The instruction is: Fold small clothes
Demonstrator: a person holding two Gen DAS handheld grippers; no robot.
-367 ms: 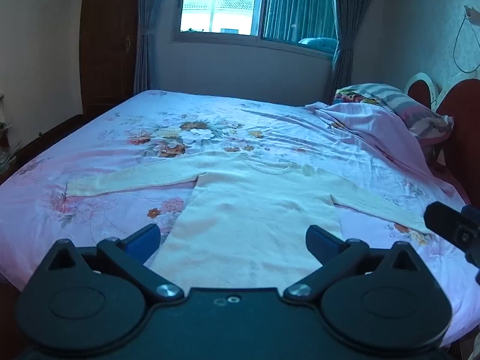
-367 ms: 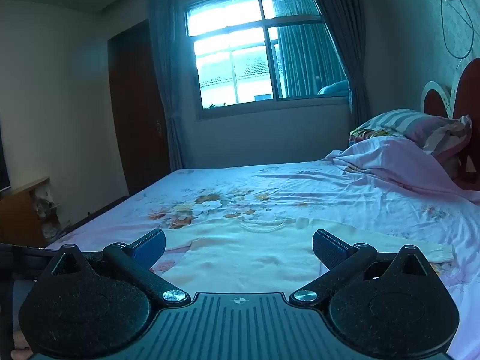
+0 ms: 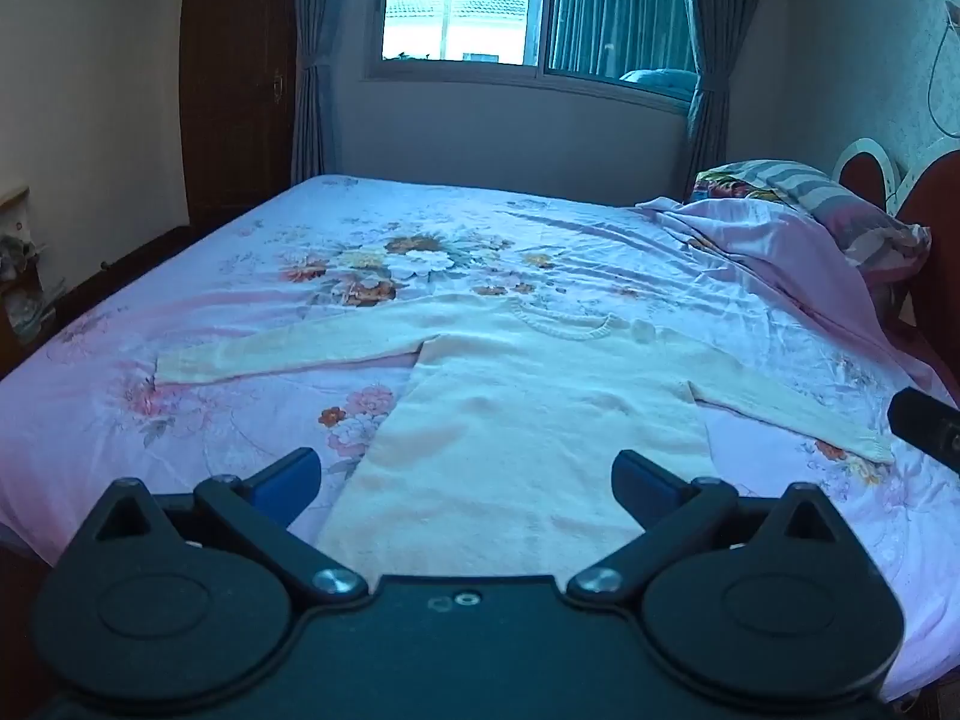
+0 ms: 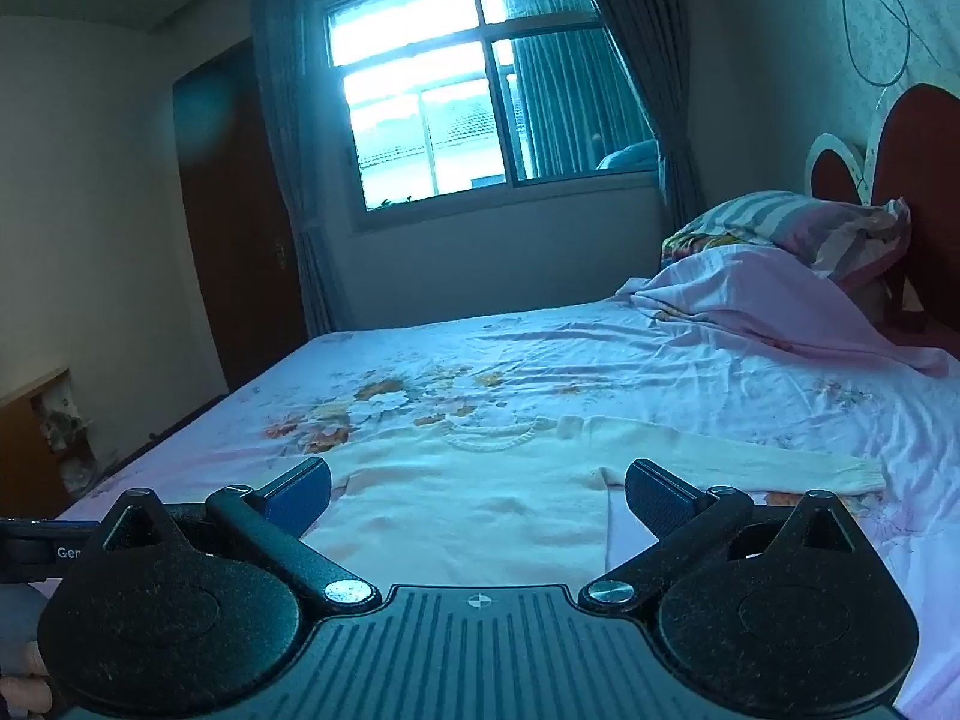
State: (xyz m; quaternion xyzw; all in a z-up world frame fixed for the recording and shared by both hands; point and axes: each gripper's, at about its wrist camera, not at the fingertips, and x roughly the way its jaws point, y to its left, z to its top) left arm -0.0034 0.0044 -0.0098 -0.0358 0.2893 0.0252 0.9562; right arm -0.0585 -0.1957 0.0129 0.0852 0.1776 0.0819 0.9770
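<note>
A cream knitted sweater (image 3: 528, 414) lies flat on the floral pink bed sheet (image 3: 210, 420), collar away from me, both sleeves spread out to the sides. It also shows in the right wrist view (image 4: 480, 504). My left gripper (image 3: 467, 480) is open and empty, held above the sweater's hem. My right gripper (image 4: 479, 495) is open and empty, held above the sweater's right side near the armpit. The right gripper's body shows at the right edge of the left wrist view (image 3: 927, 429), near the right sleeve's cuff (image 3: 864, 447).
A bunched pink quilt (image 3: 774, 240) and striped pillows (image 3: 822, 192) lie at the head of the bed on the right, against a red headboard (image 4: 912, 144). A window (image 3: 480, 6) and a dark door (image 3: 234, 72) are beyond the bed.
The right wrist view has tilted and shifted slightly; the sweater sits a little more to the left in it. The left gripper has hardly moved. Both stay open.
</note>
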